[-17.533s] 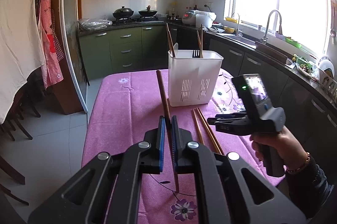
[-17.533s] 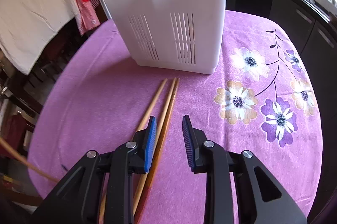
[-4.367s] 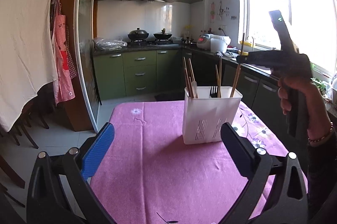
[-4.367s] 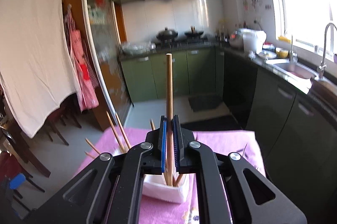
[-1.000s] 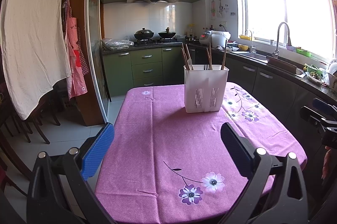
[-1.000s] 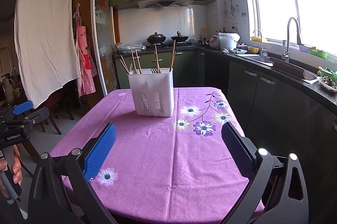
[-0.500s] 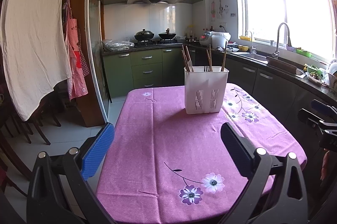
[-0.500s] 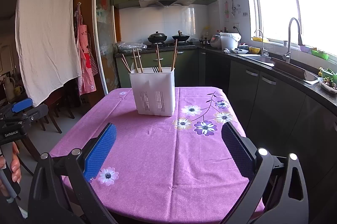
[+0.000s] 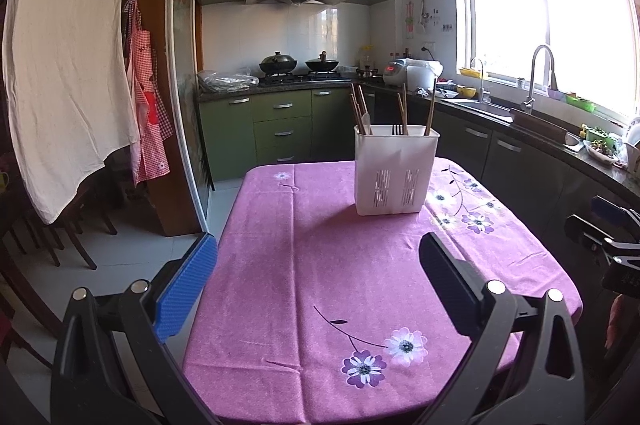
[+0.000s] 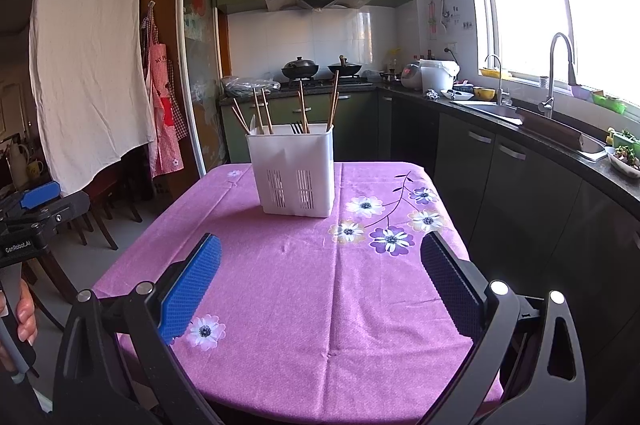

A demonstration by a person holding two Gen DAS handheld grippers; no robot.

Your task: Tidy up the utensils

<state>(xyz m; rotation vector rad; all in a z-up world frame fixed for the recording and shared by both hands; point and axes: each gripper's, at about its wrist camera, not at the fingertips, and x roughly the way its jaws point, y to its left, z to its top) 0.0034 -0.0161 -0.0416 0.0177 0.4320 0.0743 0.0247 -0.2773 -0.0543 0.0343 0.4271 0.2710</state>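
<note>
A white slotted utensil holder (image 9: pixel 394 171) stands upright on the far part of the purple flowered tablecloth (image 9: pixel 340 277); it also shows in the right wrist view (image 10: pixel 294 171). Several wooden chopsticks (image 10: pixel 262 111) and a black fork (image 10: pixel 296 127) stand in it. My left gripper (image 9: pixel 320 277) is open and empty, held back at the table's near edge. My right gripper (image 10: pixel 322 279) is open and empty, also at the near edge, to the right of the left one.
Dark green kitchen counters run along the right, with a sink and tap (image 10: pixel 554 81). A stove with two woks (image 9: pixel 296 65) is at the back. A white cloth (image 9: pixel 68 73) and a red apron (image 9: pixel 146 105) hang at the left, above chairs (image 10: pixel 100 209).
Both grippers stay open and drift slightly nearer the table. The holder and its utensils have not moved.
</note>
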